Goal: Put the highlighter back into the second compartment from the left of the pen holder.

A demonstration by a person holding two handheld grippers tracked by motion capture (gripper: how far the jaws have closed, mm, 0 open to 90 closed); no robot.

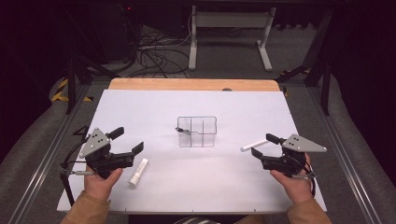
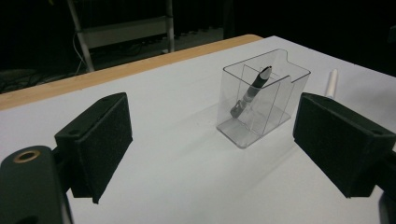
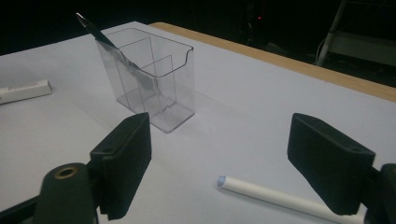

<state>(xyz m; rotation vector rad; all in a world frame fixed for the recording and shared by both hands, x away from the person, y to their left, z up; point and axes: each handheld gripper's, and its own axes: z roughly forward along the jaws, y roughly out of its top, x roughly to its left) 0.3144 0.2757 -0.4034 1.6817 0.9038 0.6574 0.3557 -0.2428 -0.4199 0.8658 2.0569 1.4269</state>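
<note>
R gripper (image 1: 259, 146): jaws apart, nothing pressed between pads. White pen (image 3: 285, 198) lies on table betw. the jaws in right gripper view, just ahead of them, not gripped. In high view the pen (image 1: 254, 144) has its long axis diagonal, far tip pointing up-left toward the clear organizer (image 1: 197, 132), near end by the R jaws. So R hand is clearly the nearer one; judged next move = close on the pen, w/ jaws straddling it across its axis.

L gripper (image 1: 128, 142): jaws also apart, empty. White tube (image 1: 138, 171) lies flat just beside it on the table, axis diagonal, untouched.

Organizer stands upright mid-table, well apart from both hands, divided into compartments; a dark pen (image 2: 252, 88) leans tilted inside one, tip above the rim.

Surface: white sheet (image 1: 196, 186) over a wood-edged table (image 1: 194, 84). Room beyond is dark; floor cables (image 1: 154, 56) and a white desk frame (image 1: 229, 32) behind.
</note>
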